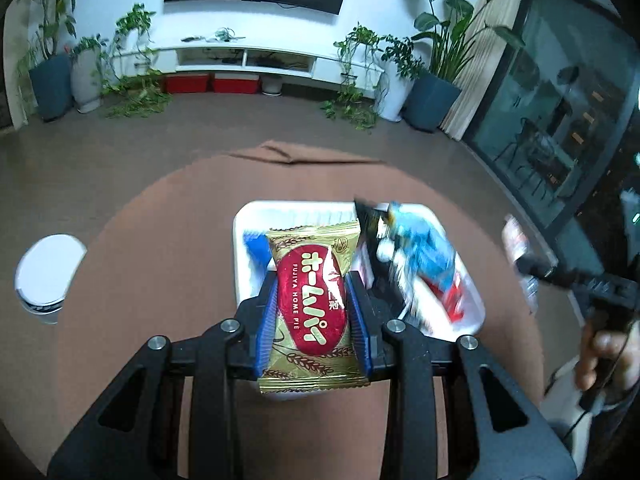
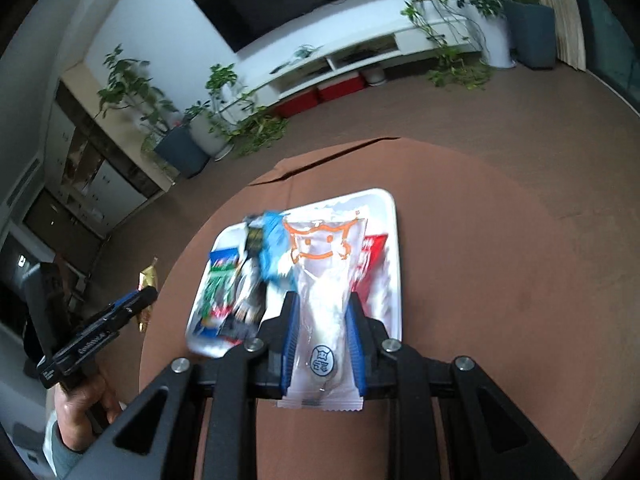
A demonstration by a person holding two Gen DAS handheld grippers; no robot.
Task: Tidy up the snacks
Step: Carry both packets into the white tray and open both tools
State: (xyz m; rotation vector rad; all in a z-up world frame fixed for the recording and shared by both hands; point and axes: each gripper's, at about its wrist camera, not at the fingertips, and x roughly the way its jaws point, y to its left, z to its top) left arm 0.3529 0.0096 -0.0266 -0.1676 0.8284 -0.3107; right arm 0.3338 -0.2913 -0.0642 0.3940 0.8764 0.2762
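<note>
My left gripper (image 1: 313, 280) is shut on a gold and red Home Pie snack packet (image 1: 312, 308), held above the near end of the white tray (image 1: 244, 224). In the right wrist view, my right gripper (image 2: 322, 300) is shut on a clear white snack pouch (image 2: 324, 280) with an orange cartoon face, above the white tray (image 2: 390, 216). In the tray lie a blue packet (image 2: 274, 244), a green and blue packet (image 2: 218, 284), a dark packet (image 2: 254, 240) and a red and white packet (image 2: 370, 256). The right gripper appears at the right edge of the left wrist view, blurred.
The tray sits on a round brown table (image 1: 160, 248). A white round bin (image 1: 46, 276) stands on the floor to the left. Potted plants (image 1: 432, 80), a white TV console (image 1: 248, 60) and red boxes (image 1: 212, 82) line the far wall. A person's hand (image 2: 86, 404) holds the left gripper.
</note>
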